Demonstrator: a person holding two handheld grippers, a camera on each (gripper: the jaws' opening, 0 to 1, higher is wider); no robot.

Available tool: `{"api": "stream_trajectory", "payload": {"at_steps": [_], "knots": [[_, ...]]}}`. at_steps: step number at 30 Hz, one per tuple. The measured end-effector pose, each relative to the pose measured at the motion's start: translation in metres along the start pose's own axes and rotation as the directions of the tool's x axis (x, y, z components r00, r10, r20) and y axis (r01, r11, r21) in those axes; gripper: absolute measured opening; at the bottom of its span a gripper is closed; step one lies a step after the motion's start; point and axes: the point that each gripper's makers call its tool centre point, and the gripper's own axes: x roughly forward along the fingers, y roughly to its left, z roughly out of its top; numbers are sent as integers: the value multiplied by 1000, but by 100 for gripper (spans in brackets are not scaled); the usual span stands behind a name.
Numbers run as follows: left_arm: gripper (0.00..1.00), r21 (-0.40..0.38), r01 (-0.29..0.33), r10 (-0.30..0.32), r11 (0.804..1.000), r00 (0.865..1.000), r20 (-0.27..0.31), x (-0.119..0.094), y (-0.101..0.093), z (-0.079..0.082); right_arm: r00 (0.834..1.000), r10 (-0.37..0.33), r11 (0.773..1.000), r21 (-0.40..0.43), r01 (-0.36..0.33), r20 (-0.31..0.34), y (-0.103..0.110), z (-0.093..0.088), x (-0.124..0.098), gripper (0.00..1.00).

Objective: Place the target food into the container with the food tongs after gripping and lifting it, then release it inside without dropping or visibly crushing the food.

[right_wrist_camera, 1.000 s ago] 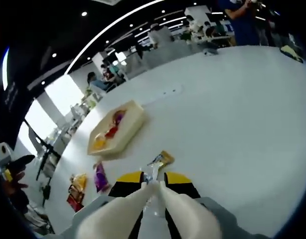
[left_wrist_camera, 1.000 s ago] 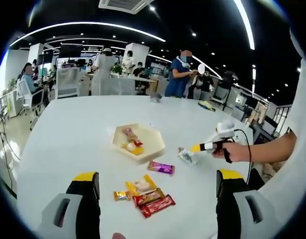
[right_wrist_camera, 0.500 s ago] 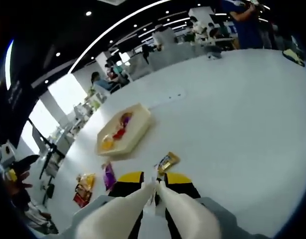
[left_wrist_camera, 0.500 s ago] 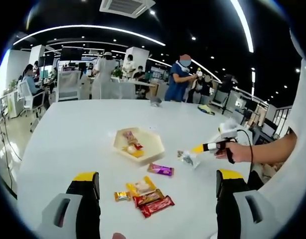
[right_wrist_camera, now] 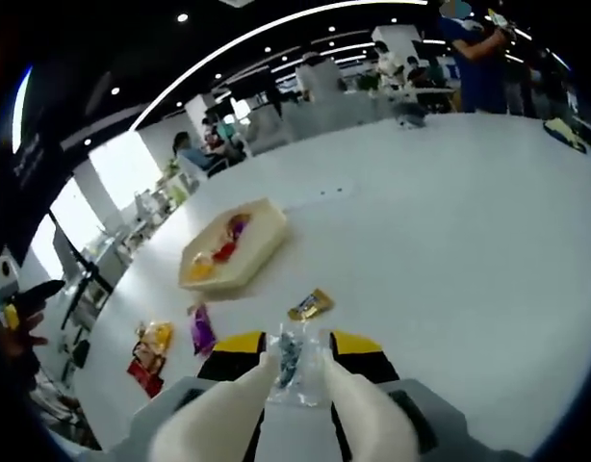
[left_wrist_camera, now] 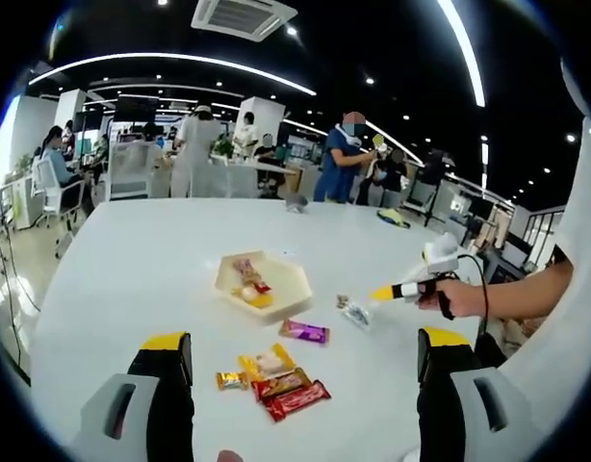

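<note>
Tongs (right_wrist_camera: pixel 294 385) grip snack (right_wrist_camera: pixel 290 358); tray (right_wrist_camera: pixel 230 252) apart.

- My left gripper (left_wrist_camera: pixel 300 371) had two black jaws capped with yellow, each rising from a pale grey housing with a slot.
- My right gripper (right_wrist_camera: pixel 297 364) carried black, yellow-topped jaws with cream tongs fitted along them.
- A black cable looped by my hand (left_wrist_camera: pixel 456 294).
- My sleeve (left_wrist_camera: pixel 570 337) was white.
</note>
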Motion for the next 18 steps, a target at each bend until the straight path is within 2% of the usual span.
{"api": "stream_trajectory", "payload": {"at_steps": [5, 13, 16, 18], "knots": [[97, 5, -6, 6, 1000, 1000, -12, -3, 0, -2, 1000, -9, 1000, -26, 9, -5, 4, -3, 8, 25], [97, 8, -16, 16, 1000, 1000, -18, -5, 4, 0, 1000, -31, 1000, 2, 31, -3, -2, 0, 13, 26], [97, 6, -16, 16, 1000, 1000, -19, -3, 4, -1, 999, -42, 998, -35, 42, 6, 6, 8, 8, 26], [97, 5, -13, 13, 1000, 1000, -20, -1, 4, -1, 997, -74, 993, -92, 75, 16, 9, 11, 7, 26]]}}
